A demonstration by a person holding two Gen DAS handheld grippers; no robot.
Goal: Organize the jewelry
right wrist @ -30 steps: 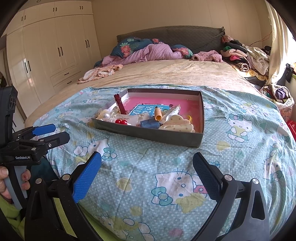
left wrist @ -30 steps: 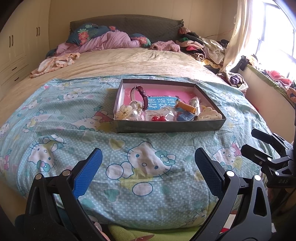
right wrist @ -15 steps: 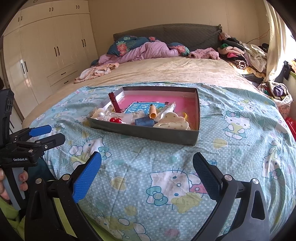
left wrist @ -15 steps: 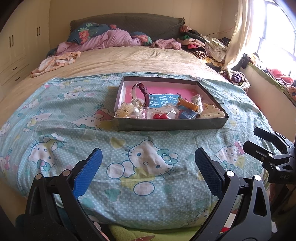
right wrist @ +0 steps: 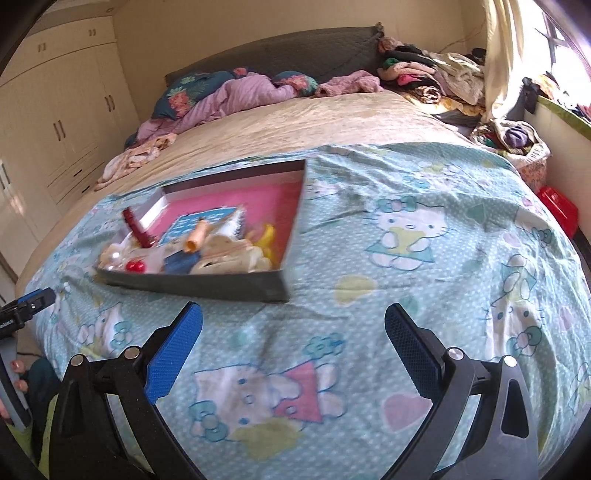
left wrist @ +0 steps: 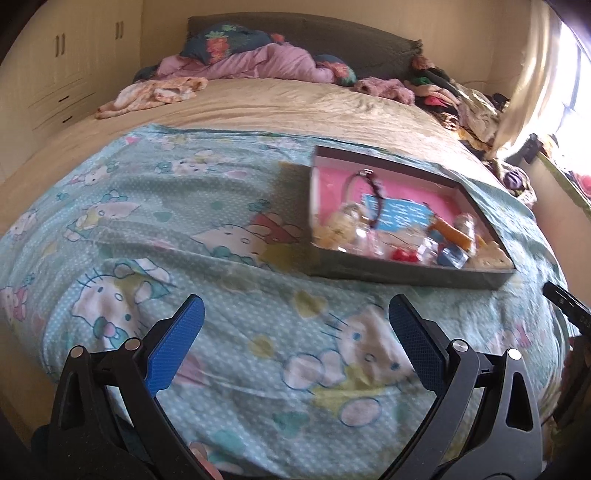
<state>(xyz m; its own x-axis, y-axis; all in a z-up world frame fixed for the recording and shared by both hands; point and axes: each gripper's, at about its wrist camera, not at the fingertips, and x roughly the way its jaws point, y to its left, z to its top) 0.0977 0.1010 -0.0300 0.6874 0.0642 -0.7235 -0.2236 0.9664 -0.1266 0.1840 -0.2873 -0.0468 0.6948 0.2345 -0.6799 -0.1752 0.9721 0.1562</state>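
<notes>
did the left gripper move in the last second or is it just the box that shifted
Yes. In its own view the tray and the bed's headboard slid right together, so the left gripper swung left; the tray likely stayed put.

Both pictures are smeared, so the small pieces heaped in the box point(left wrist: 406, 275) run together; only a red bit point(right wrist: 135, 266) and an orange tube point(left wrist: 452, 233) stand out, what they are unclear. The right claw point(left wrist: 565, 306) shows only as a dark tip at the picture's edge. The left claw point(right wrist: 27, 302) is likewise cut off by the frame. The bed point(right wrist: 480, 258) runs past the border.
</notes>
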